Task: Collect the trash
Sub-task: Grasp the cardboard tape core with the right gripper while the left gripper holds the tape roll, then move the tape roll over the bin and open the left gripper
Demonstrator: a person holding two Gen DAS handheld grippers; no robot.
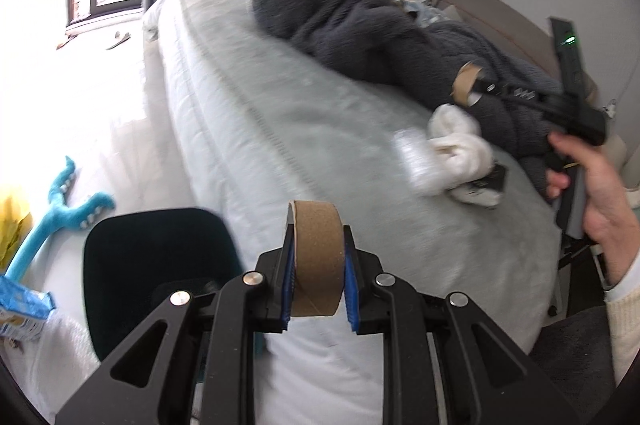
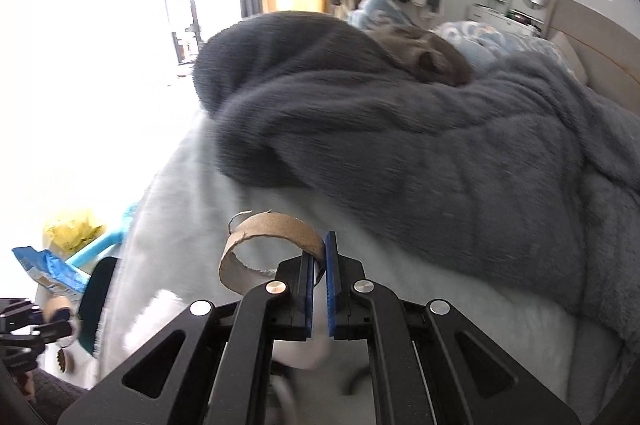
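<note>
Bedroom daylight falls across a pale bed (image 1: 280,129). Left gripper (image 1: 318,277) has its blue-padded fingers (image 1: 289,281) clenched on a whole cardboard tube (image 1: 318,257), held above the bed's near edge. Right gripper (image 2: 319,281) pinches the wall of a torn cardboard ring (image 2: 272,229) above the bed, just before a grey fleece blanket (image 2: 400,145) heaped across the middle.

The cardboard tube (image 1: 318,257) is matt brown card with a faintly grainy face. The torn cardboard ring (image 2: 272,245) is the same dull card, ragged at its edge. The left gripper (image 1: 318,265) is matt black plastic with 4 shiny metal rivets and ribbed blue pads. The grey blanket (image 2: 400,145) looks thick, fluffy fleece. The pale bedcover (image 1: 280,129) is soft, matt cloth.
</note>
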